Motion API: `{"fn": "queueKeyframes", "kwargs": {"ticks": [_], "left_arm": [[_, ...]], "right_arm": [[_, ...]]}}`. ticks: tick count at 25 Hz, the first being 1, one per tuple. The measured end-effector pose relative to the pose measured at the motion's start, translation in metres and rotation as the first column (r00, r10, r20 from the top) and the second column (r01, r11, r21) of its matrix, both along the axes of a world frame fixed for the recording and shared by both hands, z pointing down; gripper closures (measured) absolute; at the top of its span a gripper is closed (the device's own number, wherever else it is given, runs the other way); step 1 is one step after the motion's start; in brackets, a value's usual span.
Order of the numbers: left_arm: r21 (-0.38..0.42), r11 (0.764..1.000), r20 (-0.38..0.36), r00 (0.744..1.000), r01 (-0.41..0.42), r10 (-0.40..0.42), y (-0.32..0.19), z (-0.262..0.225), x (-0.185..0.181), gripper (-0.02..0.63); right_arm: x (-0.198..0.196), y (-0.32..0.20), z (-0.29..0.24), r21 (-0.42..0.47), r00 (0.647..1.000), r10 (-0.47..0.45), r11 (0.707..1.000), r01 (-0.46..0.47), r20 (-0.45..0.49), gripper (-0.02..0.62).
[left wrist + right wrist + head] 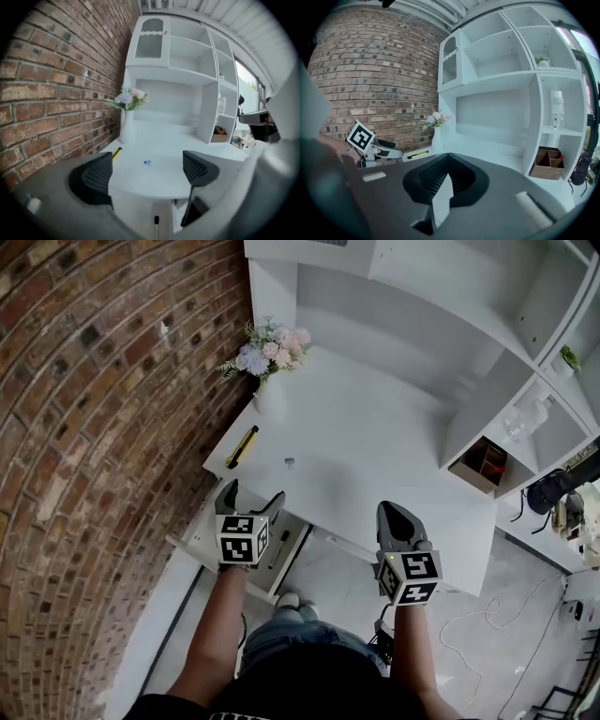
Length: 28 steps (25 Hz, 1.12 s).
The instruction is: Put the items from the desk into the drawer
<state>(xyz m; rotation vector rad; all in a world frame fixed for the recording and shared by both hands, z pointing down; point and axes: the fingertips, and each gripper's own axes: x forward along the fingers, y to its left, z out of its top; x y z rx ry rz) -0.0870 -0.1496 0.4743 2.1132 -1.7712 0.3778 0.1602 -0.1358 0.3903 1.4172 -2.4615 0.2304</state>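
A yellow and black pen-like tool (242, 447) lies near the left edge of the white desk (375, 456). A small blue clip (289, 463) sits to its right, also seen in the left gripper view as the clip (147, 162). Below the desk's front edge the drawer (200, 547) stands pulled out, with a dark slim item (156, 221) inside. My left gripper (251, 501) hovers above the drawer, open with nothing between its fingers (96, 178). My right gripper (397, 513) hangs at the desk's front edge, shut and empty (446, 164).
A white vase of flowers (268, 354) stands at the desk's back left. A brick wall (103, 427) runs along the left. White shelves (525, 418) rise at the right, holding a wooden box (482, 463). Cables (487, 615) lie on the floor.
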Motion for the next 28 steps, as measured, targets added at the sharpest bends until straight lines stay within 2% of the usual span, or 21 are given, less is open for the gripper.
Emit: {"fn": "queueKeyframes", "kwargs": {"ticks": [2,5,10,14,18,21,28], "left_arm": [[0.043,0.999,0.009,1.0,0.015,-0.015,-0.012,-0.006,0.002,0.121],[0.042,0.999,0.024,1.0,0.013,-0.014,-0.03,-0.003,0.012,0.121],[-0.009,1.0,0.06,0.998,0.008,-0.008,-0.068,0.024,0.031,0.123],[-0.089,0.996,0.073,0.997,0.022,-0.015,-0.098,0.057,0.041,0.127],[-0.2,0.979,0.061,0.998,0.029,-0.017,-0.117,0.092,0.046,0.235],[-0.251,0.966,0.096,0.995,0.064,-0.041,-0.127,0.106,0.038,0.32],[-0.353,0.925,0.105,0.988,0.14,-0.109,-0.147,0.139,0.025,0.42]], "right_arm": [[0.002,-0.004,0.001,-0.003,1.0,0.009,1.0,-0.009,0.007,0.588],[0.005,-0.011,0.006,-0.012,1.0,0.024,1.0,-0.024,0.009,0.588],[0.01,-0.019,0.017,-0.033,0.999,0.046,0.998,-0.046,0.01,0.588],[0.015,-0.015,0.033,-0.068,0.998,0.058,0.996,-0.059,-0.01,0.588],[0.024,-0.008,0.049,-0.11,0.996,0.077,0.991,-0.08,-0.034,0.588],[0.031,-0.004,0.059,-0.136,0.995,0.09,0.986,-0.096,-0.048,0.588],[0.039,0.004,0.075,-0.177,0.992,0.101,0.978,-0.113,-0.071,0.588]]}}
